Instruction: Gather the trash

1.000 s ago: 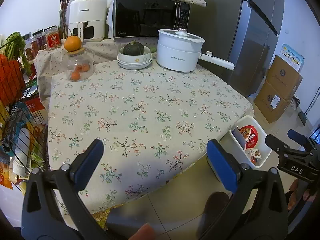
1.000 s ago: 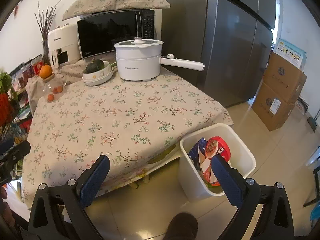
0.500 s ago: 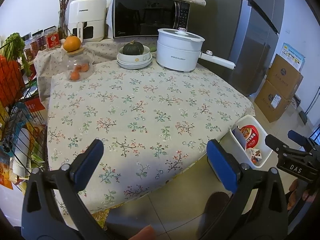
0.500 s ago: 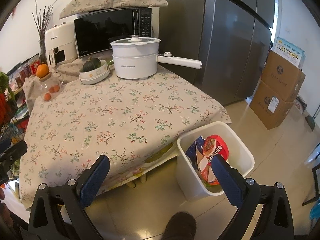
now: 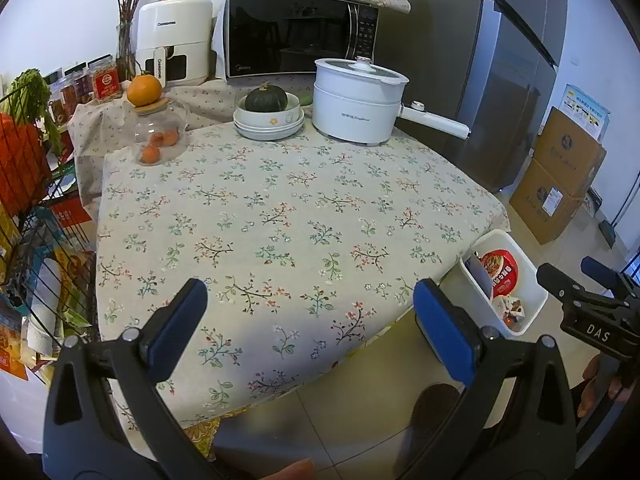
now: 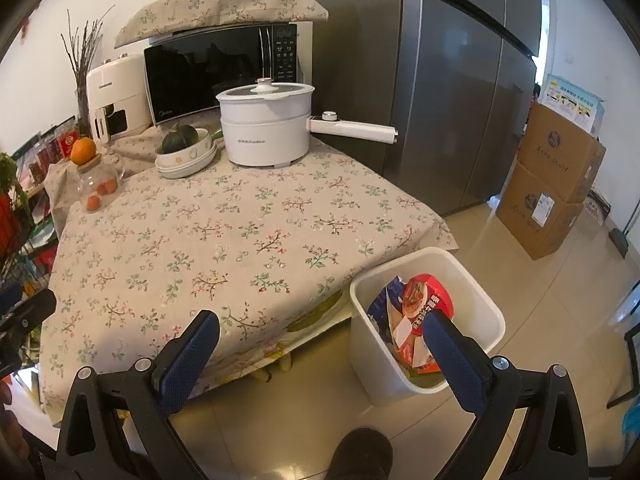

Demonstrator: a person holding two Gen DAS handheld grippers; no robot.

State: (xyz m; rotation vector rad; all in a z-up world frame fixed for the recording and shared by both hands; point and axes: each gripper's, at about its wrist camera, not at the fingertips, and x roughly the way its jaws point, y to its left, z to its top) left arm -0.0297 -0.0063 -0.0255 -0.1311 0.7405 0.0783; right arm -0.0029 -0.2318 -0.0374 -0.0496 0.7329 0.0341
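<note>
A white trash bin (image 6: 478,288) (image 5: 536,286) stands on the floor at the table's right corner. It holds a red instant-noodle cup (image 6: 426,300) (image 5: 499,272), a blue wrapper (image 6: 382,312) and other packaging. My left gripper (image 5: 308,320) is open over the table's near edge, with nothing between its blue pads. Held above the floor between table and bin, my right gripper (image 6: 322,354) is open and empty too. The right gripper's black body (image 5: 588,304) shows at the right edge of the left wrist view.
The floral-cloth table (image 5: 280,208) carries a white electric pot (image 5: 356,104), stacked bowls with a green squash (image 5: 266,100), and a glass jar topped by an orange (image 5: 158,128). Microwave (image 5: 296,44) and air fryer behind. A wire rack (image 5: 28,220) stands left; fridge (image 6: 460,80) and cardboard boxes (image 6: 554,176) right.
Both views have shifted only slightly; the right wrist view has drifted a little so the bin sits nearer its middle. Both grippers stay open and empty.
</note>
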